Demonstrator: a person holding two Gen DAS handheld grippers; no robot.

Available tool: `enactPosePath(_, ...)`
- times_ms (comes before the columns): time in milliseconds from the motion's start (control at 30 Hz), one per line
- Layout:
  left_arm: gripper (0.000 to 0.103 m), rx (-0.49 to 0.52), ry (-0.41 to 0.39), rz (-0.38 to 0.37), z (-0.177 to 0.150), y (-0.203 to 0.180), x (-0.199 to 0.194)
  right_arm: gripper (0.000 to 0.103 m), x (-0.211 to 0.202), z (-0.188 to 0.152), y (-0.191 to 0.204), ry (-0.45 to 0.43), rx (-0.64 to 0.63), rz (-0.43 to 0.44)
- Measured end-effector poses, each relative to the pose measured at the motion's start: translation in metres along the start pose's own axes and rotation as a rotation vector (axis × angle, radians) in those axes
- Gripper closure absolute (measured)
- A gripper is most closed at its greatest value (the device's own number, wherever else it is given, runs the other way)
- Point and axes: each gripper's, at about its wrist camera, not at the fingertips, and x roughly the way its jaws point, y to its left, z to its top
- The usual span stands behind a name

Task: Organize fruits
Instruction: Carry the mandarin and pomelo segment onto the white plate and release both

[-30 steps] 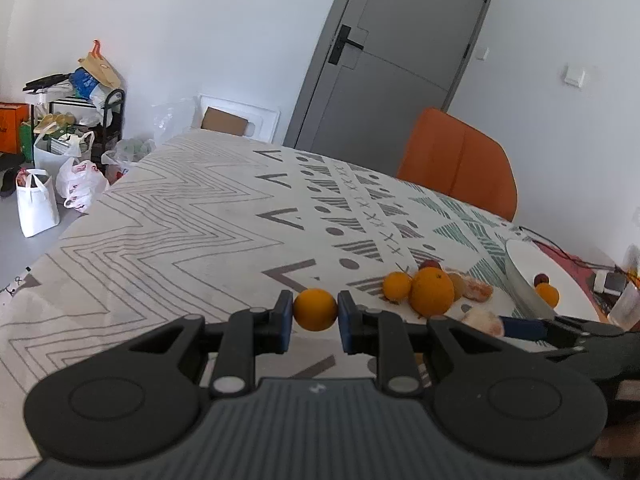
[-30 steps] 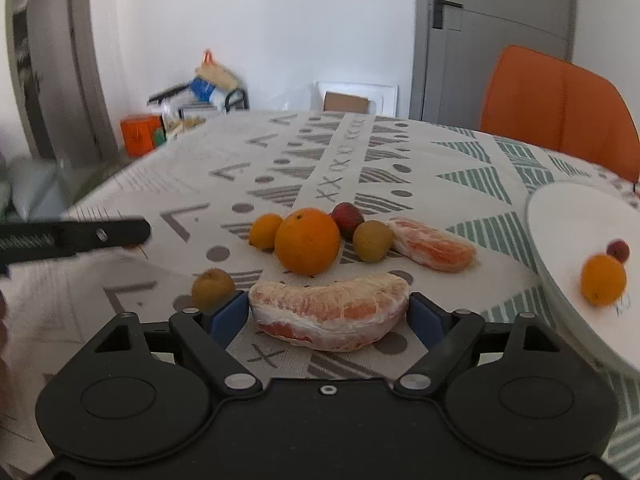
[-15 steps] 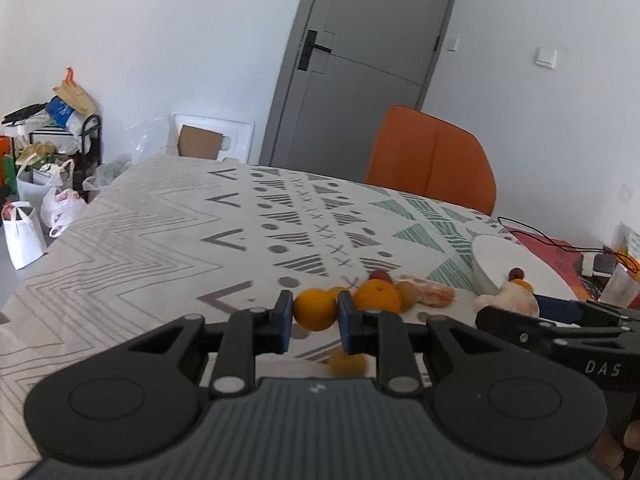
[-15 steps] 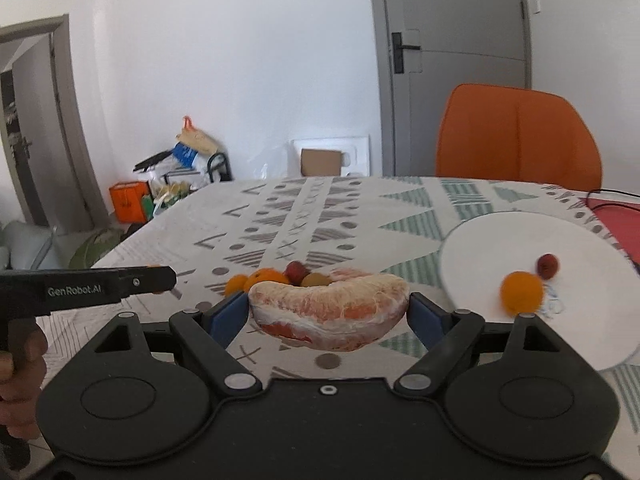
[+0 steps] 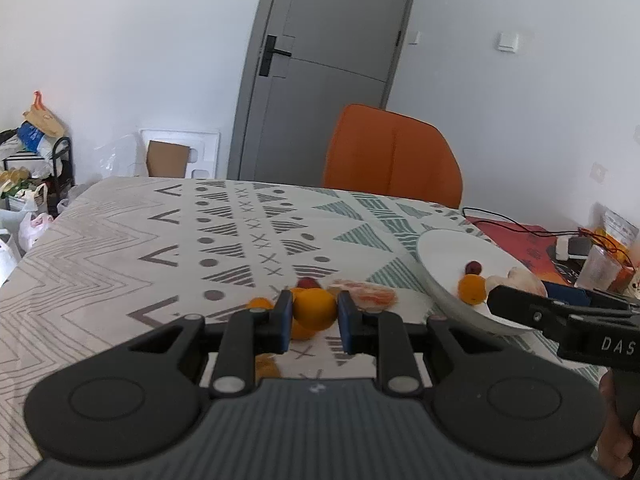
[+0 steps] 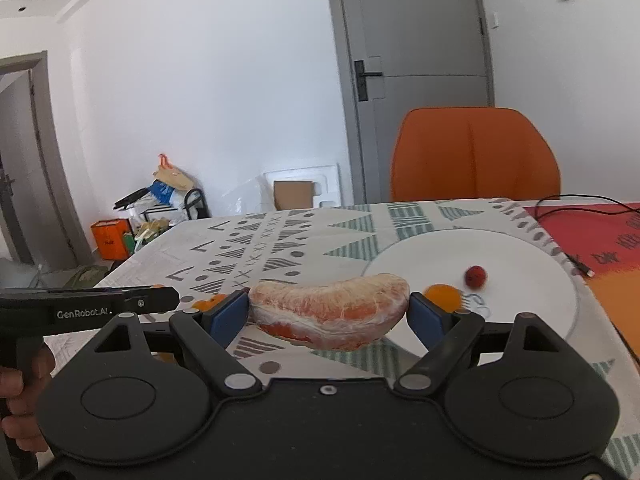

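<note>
My left gripper (image 5: 313,316) is shut on a small orange (image 5: 315,309) and holds it above the patterned table. Below it lie a larger orange (image 5: 300,330), a small orange (image 5: 260,303), a red fruit (image 5: 306,281), a peeled pomelo segment (image 5: 366,294) and a brownish fruit (image 5: 266,366). My right gripper (image 6: 329,314) is shut on a big peeled pomelo segment (image 6: 330,311), held in the air just left of the white plate (image 6: 532,256). The plate holds a small orange (image 6: 442,297) and a red fruit (image 6: 475,276). The plate also shows in the left wrist view (image 5: 444,252).
An orange chair (image 5: 394,156) stands at the table's far side before a grey door (image 5: 320,68). A red mat (image 6: 596,232) with cables, a cup (image 5: 600,270) and small items lies right of the plate. Bags and a rack (image 5: 32,160) stand on the floor at left.
Both grippers have lifted with their fruit and moved right toward the plate. The pomelo segment now hangs beside the plate's left edge; the fruit pile has dropped lower in both views.
</note>
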Motion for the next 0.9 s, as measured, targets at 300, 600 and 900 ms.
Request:
enactPosePath(300, 0.081, 0.043, 0.003, -0.029, 0.002, -0.027, 0.007, 0.02, -0.015, -0.003, -0.027, -0.03, 0.045, -0.039)
enactPosePath(600, 0.081, 0.078, 0.013, -0.055, 0.004, -0.048, 0.02, 0.02, -0.018, -0.008, -0.046, -0.034, 0.072, -0.065)
enactPosePath(900, 0.081, 0.108, 0.014, -0.079, 0.008, -0.064, 0.034, 0.02, -0.016, -0.014, -0.063, -0.031, 0.089, -0.088)
